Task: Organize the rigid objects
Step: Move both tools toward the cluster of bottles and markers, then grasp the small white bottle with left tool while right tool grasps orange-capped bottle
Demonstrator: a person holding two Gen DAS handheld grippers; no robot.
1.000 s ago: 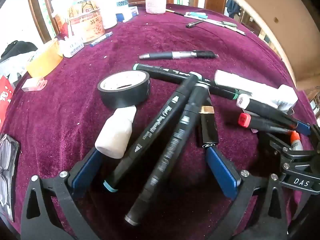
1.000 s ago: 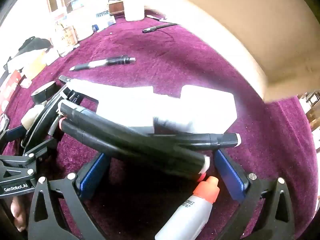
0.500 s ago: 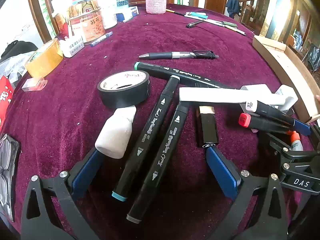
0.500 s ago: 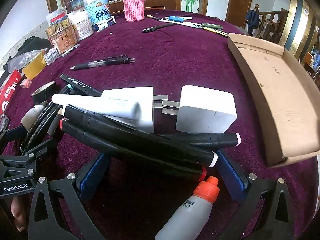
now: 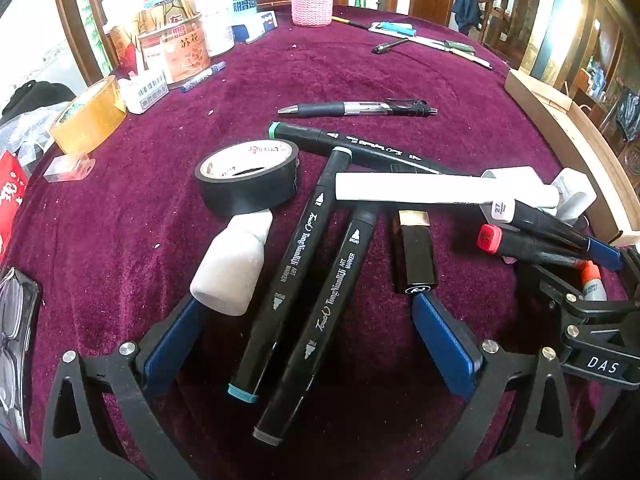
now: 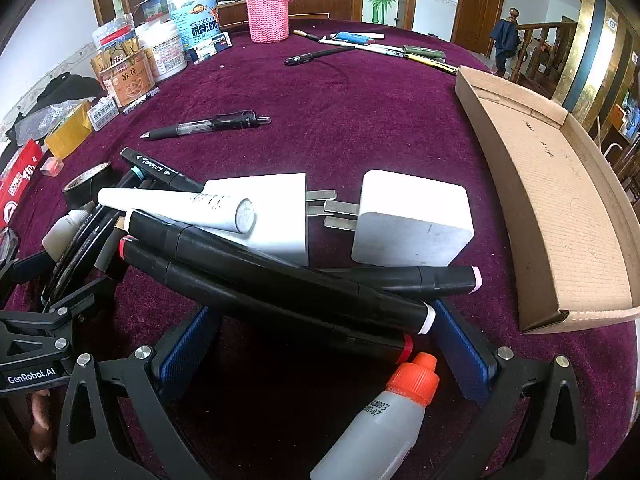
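Both grippers sit low over a pile of stationery on the maroon tabletop (image 6: 360,120), jaws spread wide and holding nothing. The left gripper (image 5: 312,328) frames two black art markers (image 5: 316,280) lying side by side, pointing away from the camera; a white squeeze bottle (image 5: 230,266) lies against its left pad and a black lipstick tube (image 5: 414,256) sits just ahead of its right pad. The right gripper (image 6: 324,348) straddles three crossed black markers (image 6: 280,280), which lean on a white charger (image 6: 276,216) with a white tube (image 6: 176,206) on top; a second white charger (image 6: 412,224) lies prong-to-prong beside it, and an orange-capped dropper bottle (image 6: 384,416) lies between the jaws. The markers look light, stiff and smooth-barrelled, so they will likely roll and skid on each other; best gripped mid-barrel across the width, one at a time, top of the stack first. The chargers look denser, with flat sides that suit the pads; avoid the prongs. The black tape roll (image 5: 248,180) is rigid enough to pinch across its wall. The cardboard tray (image 6: 560,200) on the right, empty as far as visible, is the probable drop point. Risk: pulling a lower marker would likely scatter the stack.
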